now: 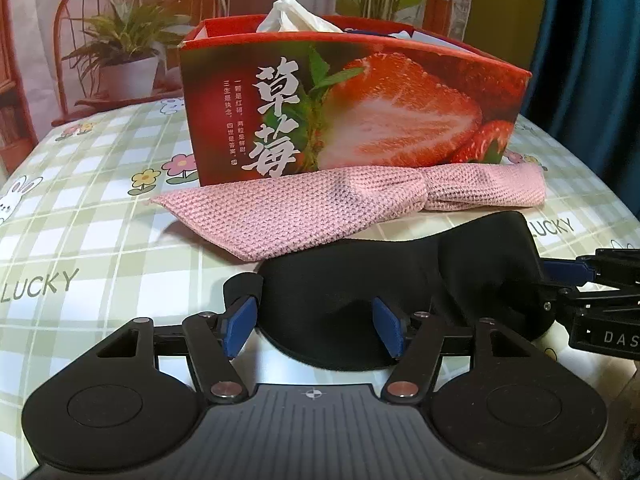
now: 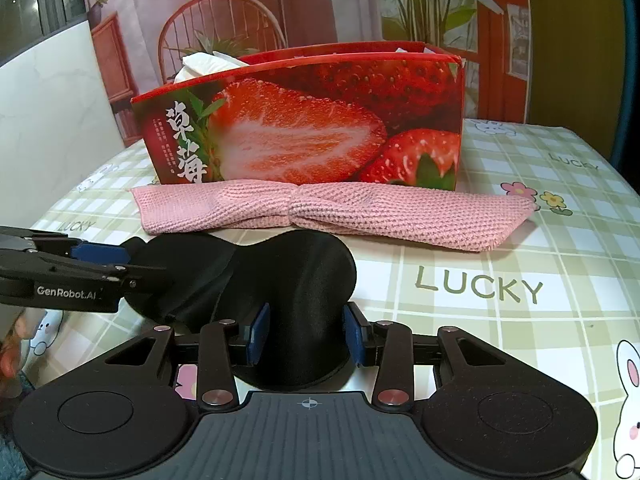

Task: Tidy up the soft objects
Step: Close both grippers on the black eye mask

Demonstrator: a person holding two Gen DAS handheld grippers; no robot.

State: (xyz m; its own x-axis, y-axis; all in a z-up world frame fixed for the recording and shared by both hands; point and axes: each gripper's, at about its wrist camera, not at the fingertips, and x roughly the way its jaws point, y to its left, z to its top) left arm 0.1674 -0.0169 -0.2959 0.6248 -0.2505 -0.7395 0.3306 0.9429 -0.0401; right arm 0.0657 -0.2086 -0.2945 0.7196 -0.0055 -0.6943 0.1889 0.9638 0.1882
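The black sleep mask (image 2: 276, 276) is lying on the checked surface (image 2: 500, 240), just in front of the pink knitted headband (image 2: 332, 210), which is resting against the base of the strawberry box (image 2: 320, 120).

The right hand-held gripper (image 2: 306, 334) is clamping one lobe of the mask, with both blue pads pressing its sides. The left hand-held gripper (image 1: 316, 326) is standing with its jaws apart around the other lobe; only one pad appears to be touching the fabric, so this gripper is not holding.

Risks from here:
- With a single grip point, the satin mask is likely to droop, fold or slip out during a lift.
- The hanging lobe or strap may be catching the headband and dragging it.
- The box wall is tall; a low carry may be striking its rim.
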